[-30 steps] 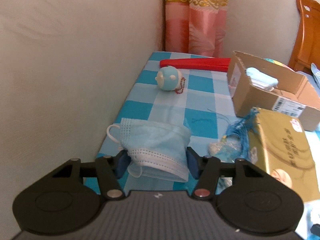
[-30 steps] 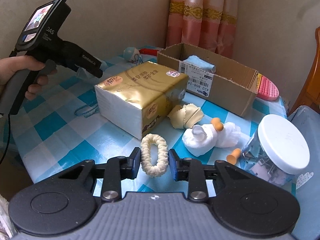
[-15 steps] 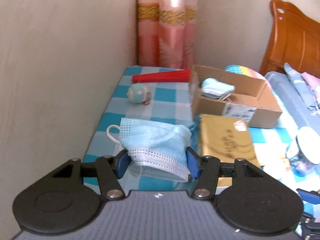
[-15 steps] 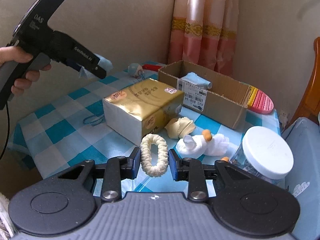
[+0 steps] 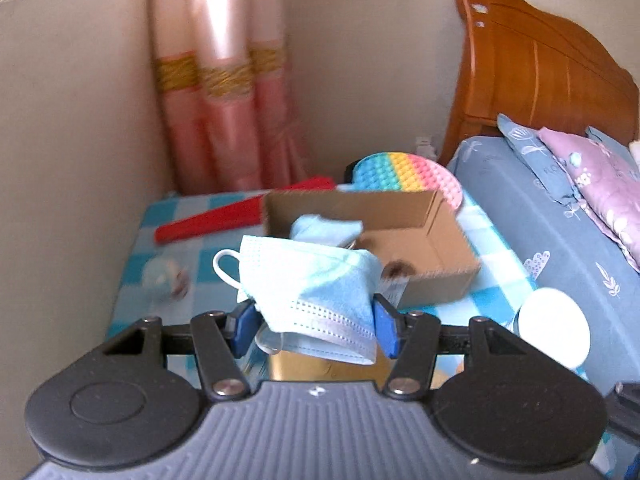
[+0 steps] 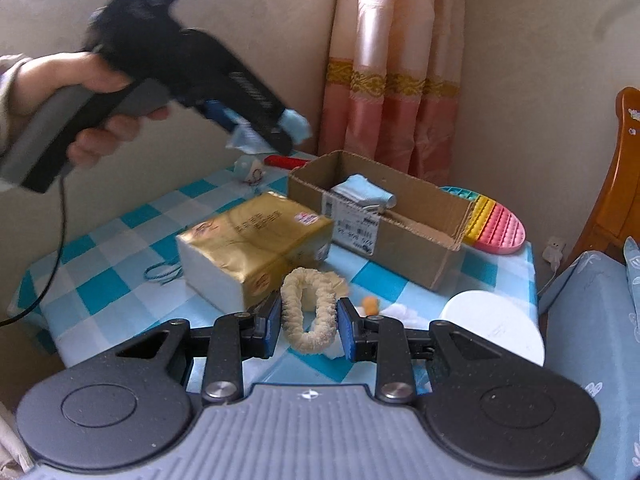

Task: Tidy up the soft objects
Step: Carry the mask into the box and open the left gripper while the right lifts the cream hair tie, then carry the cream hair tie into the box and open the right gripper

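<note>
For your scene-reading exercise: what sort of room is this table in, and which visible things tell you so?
Most likely a bedroom in a home. A carved wooden headboard stands over a bed with blue patterned bedding and pillows, and a pink curtain hangs in the corner behind the checked table.

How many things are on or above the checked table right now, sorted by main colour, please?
Blue: 3 — face mask, folded cloth, round toy
Cream or white: 3 — scrunchie, white-lidded jar, socks
Gold: 1 — tissue pack
Brown: 1 — cardboard box
Red: 1 — red fan
Rainbow: 1 — pop mat
Total: 10
</note>
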The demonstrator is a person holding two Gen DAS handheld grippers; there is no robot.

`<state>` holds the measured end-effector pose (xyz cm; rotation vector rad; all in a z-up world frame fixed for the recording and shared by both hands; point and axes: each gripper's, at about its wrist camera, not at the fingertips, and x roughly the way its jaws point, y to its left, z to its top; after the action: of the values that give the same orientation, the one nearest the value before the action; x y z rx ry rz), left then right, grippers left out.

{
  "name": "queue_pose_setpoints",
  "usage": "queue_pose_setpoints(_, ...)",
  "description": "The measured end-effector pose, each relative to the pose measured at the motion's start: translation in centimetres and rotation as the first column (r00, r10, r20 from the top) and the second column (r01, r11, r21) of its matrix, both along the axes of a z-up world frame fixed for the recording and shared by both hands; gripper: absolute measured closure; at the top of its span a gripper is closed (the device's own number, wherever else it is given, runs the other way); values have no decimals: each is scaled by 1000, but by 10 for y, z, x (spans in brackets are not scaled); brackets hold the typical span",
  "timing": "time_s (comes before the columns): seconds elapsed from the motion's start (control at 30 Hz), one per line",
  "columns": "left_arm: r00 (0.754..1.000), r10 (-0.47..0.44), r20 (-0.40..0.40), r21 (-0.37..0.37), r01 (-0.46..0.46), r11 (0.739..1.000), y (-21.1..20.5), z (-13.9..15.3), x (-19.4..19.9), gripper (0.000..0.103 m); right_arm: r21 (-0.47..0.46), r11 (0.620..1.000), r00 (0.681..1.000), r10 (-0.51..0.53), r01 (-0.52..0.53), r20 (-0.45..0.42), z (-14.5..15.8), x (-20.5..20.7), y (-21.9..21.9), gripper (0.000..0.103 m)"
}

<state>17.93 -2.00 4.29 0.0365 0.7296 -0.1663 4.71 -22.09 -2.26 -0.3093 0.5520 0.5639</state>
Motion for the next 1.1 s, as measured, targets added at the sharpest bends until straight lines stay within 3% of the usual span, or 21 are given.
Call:
queue_pose_setpoints(0.4,999,-21,-45,26,22,999,-30,-15,89,45,-7,999,999,-45,45,20,15,31,-8,69)
queue_pose_setpoints(0.43,998,-24,-49,24,26,999,-31,-17,93,42,-7,999,999,-49,49,21,17,34,-8,69)
queue_pose_setpoints(0.53,998,-24,-52,27,26,999,-33,-25,104,20,-10,998,998,-60,61,25,20,45,-9,69)
queue_pose_setpoints(0.8,999,-30,-41,14,31,999,-18,-26,89,13,-10,995,995,-95,96,31,29,73,-10,69)
queue_pose_setpoints(1.1,999,40,27,-11,-40,999,27,-12,18,6,-6,993,993,-119,119,21,41,116,0,69)
